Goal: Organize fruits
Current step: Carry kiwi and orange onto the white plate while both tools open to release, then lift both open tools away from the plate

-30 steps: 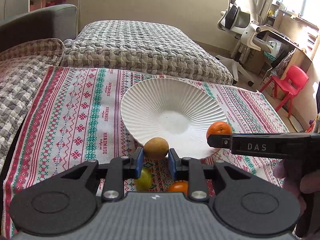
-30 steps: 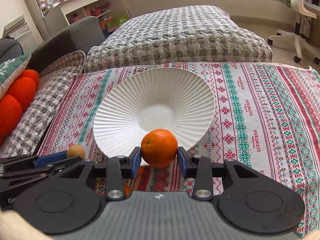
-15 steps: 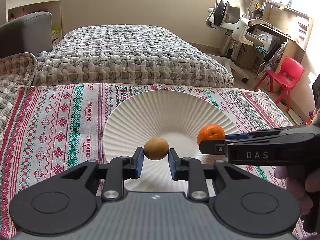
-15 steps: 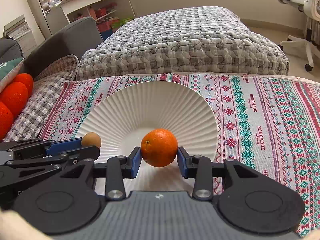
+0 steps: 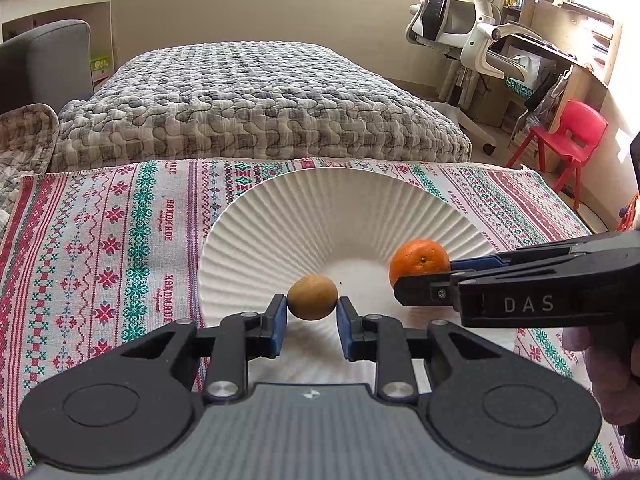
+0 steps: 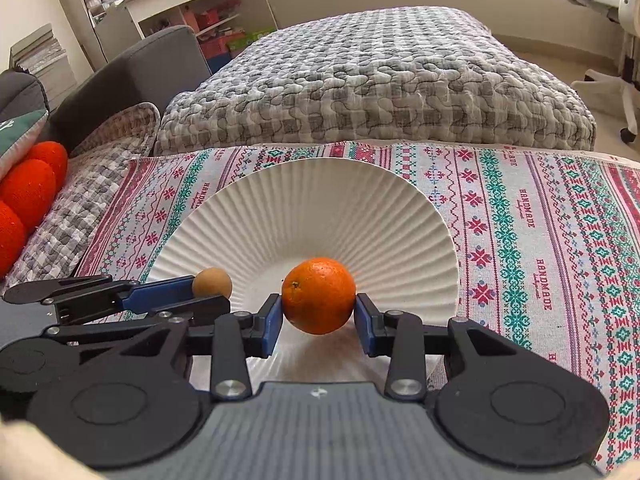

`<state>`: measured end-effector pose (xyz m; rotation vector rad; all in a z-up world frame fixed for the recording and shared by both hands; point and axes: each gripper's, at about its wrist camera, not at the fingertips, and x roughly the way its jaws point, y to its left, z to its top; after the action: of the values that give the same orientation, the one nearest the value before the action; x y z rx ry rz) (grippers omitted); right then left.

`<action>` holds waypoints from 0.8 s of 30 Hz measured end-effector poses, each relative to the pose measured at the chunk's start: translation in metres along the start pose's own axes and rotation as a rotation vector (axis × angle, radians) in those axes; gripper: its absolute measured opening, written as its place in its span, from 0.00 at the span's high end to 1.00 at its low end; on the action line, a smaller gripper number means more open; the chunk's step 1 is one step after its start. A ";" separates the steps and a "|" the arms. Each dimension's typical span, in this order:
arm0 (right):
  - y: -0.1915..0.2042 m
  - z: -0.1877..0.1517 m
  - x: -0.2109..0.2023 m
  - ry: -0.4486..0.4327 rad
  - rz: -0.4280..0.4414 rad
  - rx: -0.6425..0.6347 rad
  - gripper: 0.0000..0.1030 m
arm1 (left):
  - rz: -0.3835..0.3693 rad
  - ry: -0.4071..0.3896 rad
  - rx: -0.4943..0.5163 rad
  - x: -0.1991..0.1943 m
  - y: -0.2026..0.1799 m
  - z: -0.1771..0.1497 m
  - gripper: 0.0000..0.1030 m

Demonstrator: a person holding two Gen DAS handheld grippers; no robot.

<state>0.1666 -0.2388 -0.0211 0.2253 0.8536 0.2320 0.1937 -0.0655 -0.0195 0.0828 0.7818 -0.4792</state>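
Note:
My left gripper (image 5: 312,312) is shut on a small brown fruit (image 5: 312,297) and holds it over the near part of the white ribbed plate (image 5: 344,208). My right gripper (image 6: 319,312) is shut on an orange (image 6: 319,295) and holds it over the same plate (image 6: 304,208), to the right of the left one. The orange (image 5: 419,261) and the right gripper's fingers (image 5: 424,300) also show in the left wrist view. The brown fruit (image 6: 212,283) and the left gripper's fingers (image 6: 160,298) show in the right wrist view.
The plate lies on a red and green patterned cloth (image 5: 112,240). A grey quilted bed (image 5: 256,100) lies beyond it. A grey sofa with red cushions (image 6: 28,188) is at the left. An office chair (image 5: 472,36) and a red chair (image 5: 568,136) stand at the right.
Both grippers have moved forward with their fruits, from the plate's near edge to over the plate. The fruits that lay on the cloth below have passed out of view.

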 end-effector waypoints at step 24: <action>0.004 -0.004 -0.017 -0.028 -0.011 0.001 0.46 | -0.002 -0.023 0.030 -0.015 0.000 -0.004 0.56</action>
<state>0.1520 -0.2400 -0.0101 0.2244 0.8275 0.2173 0.1820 -0.0586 -0.0126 0.1040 0.7521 -0.4931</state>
